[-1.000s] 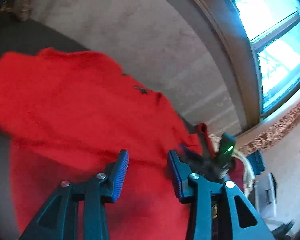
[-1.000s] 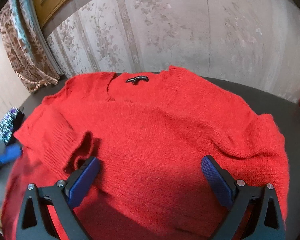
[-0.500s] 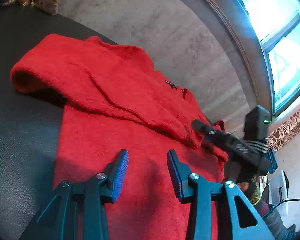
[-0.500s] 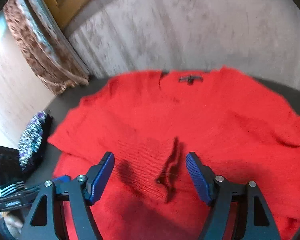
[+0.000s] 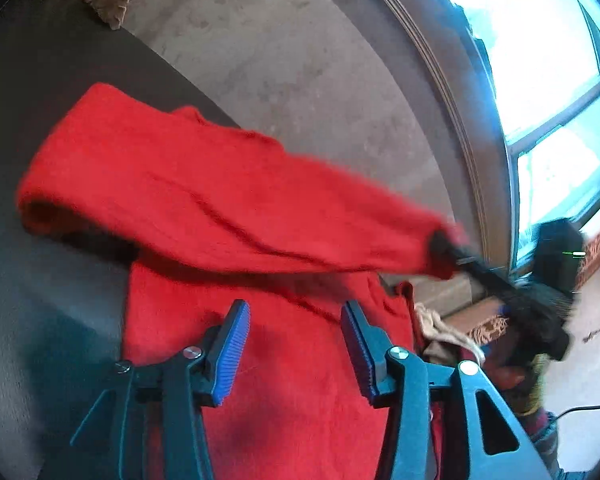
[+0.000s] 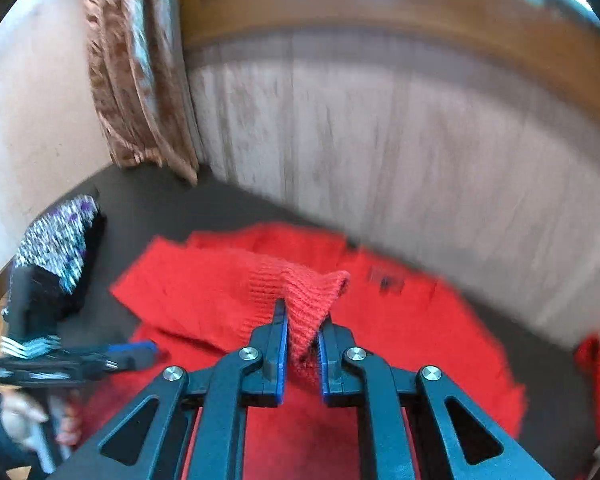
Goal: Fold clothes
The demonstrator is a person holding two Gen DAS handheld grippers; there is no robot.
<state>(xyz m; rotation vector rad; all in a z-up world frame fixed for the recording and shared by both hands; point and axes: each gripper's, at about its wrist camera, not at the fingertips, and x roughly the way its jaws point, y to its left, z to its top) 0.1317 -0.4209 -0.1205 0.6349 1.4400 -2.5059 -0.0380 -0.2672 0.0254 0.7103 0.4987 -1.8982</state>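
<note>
sleeve cuff pinched and lifted over the sweater

a red sweater (image 5: 284, 392) lies spread on a dark desk (image 5: 40, 280), its body directly under and ahead of both grippers. one sleeve (image 5: 228, 208) is raised off the body and stretched across it, well above the left gripper (image 5: 296, 340) and ending at the right gripper (image 5: 452, 248), seen there as a dark blurred shape near the window (image 5: 540, 80).

in the right wrist view the right gripper (image 6: 302, 340) is closing, its blue pads clamped on the ribbed cuff (image 6: 300, 292), which stands up in a fold between them. the rest of the sweater (image 6: 420, 320) sits flat beyond, its neck label facing the wall.

the left gripper is opening, jaws partly apart with nothing between them; it hovers above the sweater's lower body, and i cannot tell if the pads touch the knit. a patterned cloth (image 6: 56, 240) lies at the desk's far left edge, apart from the sweater.
</note>
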